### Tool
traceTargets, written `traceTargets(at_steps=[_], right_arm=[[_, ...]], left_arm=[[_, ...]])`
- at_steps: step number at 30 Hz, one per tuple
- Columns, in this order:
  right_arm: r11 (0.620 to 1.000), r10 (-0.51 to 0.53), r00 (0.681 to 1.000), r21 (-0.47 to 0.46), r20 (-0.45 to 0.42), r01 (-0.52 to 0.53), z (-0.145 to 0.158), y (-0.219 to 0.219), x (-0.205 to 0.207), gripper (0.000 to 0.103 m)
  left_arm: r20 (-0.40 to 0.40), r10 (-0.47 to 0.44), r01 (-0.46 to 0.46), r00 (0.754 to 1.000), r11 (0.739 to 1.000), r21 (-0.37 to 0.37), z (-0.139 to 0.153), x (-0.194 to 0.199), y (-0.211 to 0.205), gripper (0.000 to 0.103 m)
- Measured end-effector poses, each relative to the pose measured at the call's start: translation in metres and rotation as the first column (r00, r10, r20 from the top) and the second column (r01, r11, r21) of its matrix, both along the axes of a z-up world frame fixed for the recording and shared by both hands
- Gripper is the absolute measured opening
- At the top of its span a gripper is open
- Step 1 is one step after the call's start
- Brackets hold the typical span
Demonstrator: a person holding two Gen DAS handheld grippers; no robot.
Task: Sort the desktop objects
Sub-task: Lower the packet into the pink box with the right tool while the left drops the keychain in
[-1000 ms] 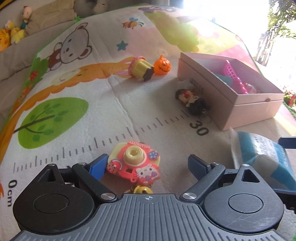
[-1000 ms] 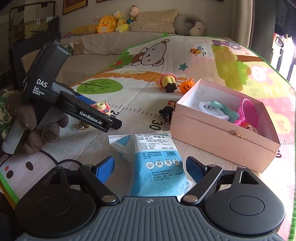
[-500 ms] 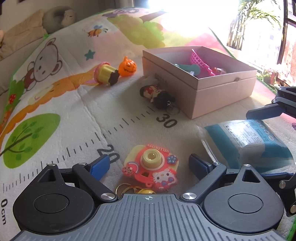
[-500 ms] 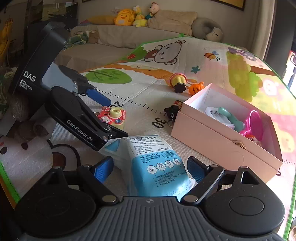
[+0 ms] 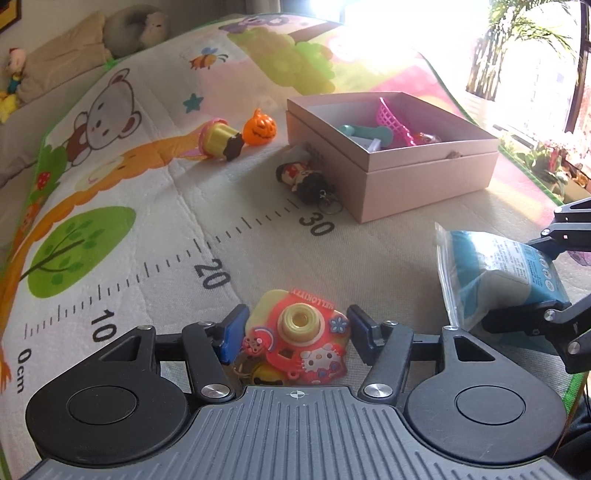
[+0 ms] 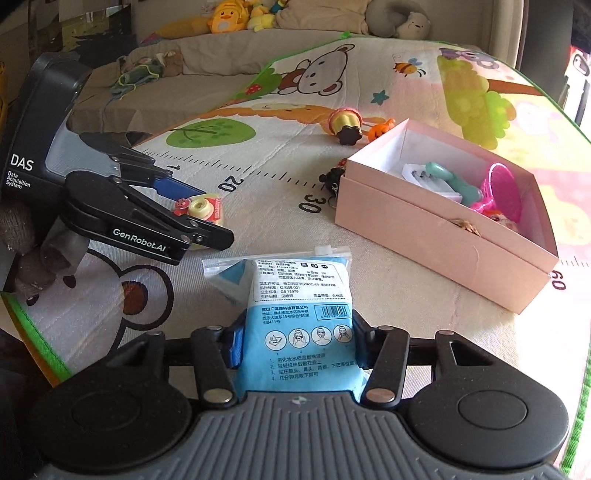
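Observation:
My left gripper [image 5: 295, 326] is shut on a red and yellow Hello Kitty toy camera [image 5: 301, 341], its blue pads against both sides; it also shows in the right wrist view [image 6: 201, 210]. My right gripper [image 6: 297, 345] is shut on a blue and white wipes packet [image 6: 299, 317], which also shows in the left wrist view [image 5: 506, 280]. An open pink box [image 6: 436, 229] holds a pink basket, a teal toy and other bits; it also shows in the left wrist view [image 5: 417, 177].
On the play mat lie a doll keychain [image 5: 304, 179] beside the box, an orange pumpkin [image 5: 260, 127] and a yellow cupcake toy [image 5: 219, 140]. Plush toys and cushions [image 6: 236, 16] line the far edge. The mat's green edge [image 6: 40, 328] is near left.
Both grippers have closed: the left onto the toy camera, the right onto the wipes packet. Both views have shifted as the grippers moved.

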State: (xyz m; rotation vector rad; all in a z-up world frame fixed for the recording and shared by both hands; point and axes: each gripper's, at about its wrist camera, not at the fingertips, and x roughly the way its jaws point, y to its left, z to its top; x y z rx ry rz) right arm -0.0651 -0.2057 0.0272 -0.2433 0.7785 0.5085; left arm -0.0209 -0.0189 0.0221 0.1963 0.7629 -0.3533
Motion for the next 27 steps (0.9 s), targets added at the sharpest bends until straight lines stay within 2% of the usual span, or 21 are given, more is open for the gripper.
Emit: traceTargets(at_steps=[3, 5, 6, 8, 11, 14, 17, 20, 22, 24, 27], right_arm=[[0.999, -0.032, 0.999, 0.026, -0.007, 0.032, 0.011, -0.015, -0.009, 0.052], [0.996, -0.053, 0.999, 0.065, 0.005, 0.053, 0.028, -0.028, -0.015, 0.051], [0.993, -0.065, 0.998, 0.099, 0.021, 0.063, 0.042, -0.037, -0.017, 0.051], [0.979, -0.119, 0.987, 0.180, 0.106, 0.098, 0.086, -0.061, -0.016, 0.051], [0.949, -0.226, 0.947, 0.270, 0.229, 0.161, 0.144, -0.091, -0.009, 0.051], [0.928, -0.324, 0.885, 0.295, 0.333, 0.229, 0.183, -0.110, 0.009, 0.052], [0.908, -0.382, 0.860, 0.308, 0.338, 0.283, 0.191, -0.118, 0.037, 0.052], [0.893, -0.411, 0.864, 0.321, 0.290, 0.317, 0.181, -0.123, 0.069, 0.052], [0.885, -0.424, 0.869, 0.321, 0.255, 0.338, 0.170, -0.125, 0.085, 0.052], [0.880, -0.433, 0.873, 0.318, 0.226, 0.354, 0.158, -0.126, 0.097, 0.052], [0.881, -0.425, 0.889, 0.305, 0.172, 0.362, 0.135, -0.120, 0.118, 0.052]], left_arm=[[0.024, -0.004, 0.005, 1.000, 1.000, -0.009, 0.014, -0.012, 0.000, 0.063], [0.068, -0.016, 0.018, 0.998, 0.999, -0.028, 0.035, -0.019, -0.001, 0.063], [0.100, -0.021, 0.025, 0.995, 0.999, -0.034, 0.049, -0.020, -0.003, 0.063], [0.188, -0.030, 0.041, 0.982, 0.998, -0.052, 0.082, -0.017, -0.009, 0.063], [0.326, -0.041, 0.072, 0.944, 0.994, -0.083, 0.129, -0.003, -0.028, 0.063], [0.367, -0.045, 0.093, 0.929, 0.989, -0.115, 0.151, 0.027, -0.055, 0.063], [0.333, -0.030, 0.092, 0.942, 0.981, -0.172, 0.149, 0.073, -0.086, 0.064], [0.252, -0.005, 0.062, 0.968, 0.974, -0.217, 0.131, 0.108, -0.096, 0.080], [0.229, 0.024, 0.028, 0.973, 0.976, -0.218, 0.116, 0.112, -0.087, 0.085], [0.210, 0.048, -0.004, 0.976, 0.979, -0.205, 0.099, 0.107, -0.070, 0.094], [0.186, 0.080, -0.050, 0.979, 0.986, -0.160, 0.071, 0.092, -0.047, 0.095]])
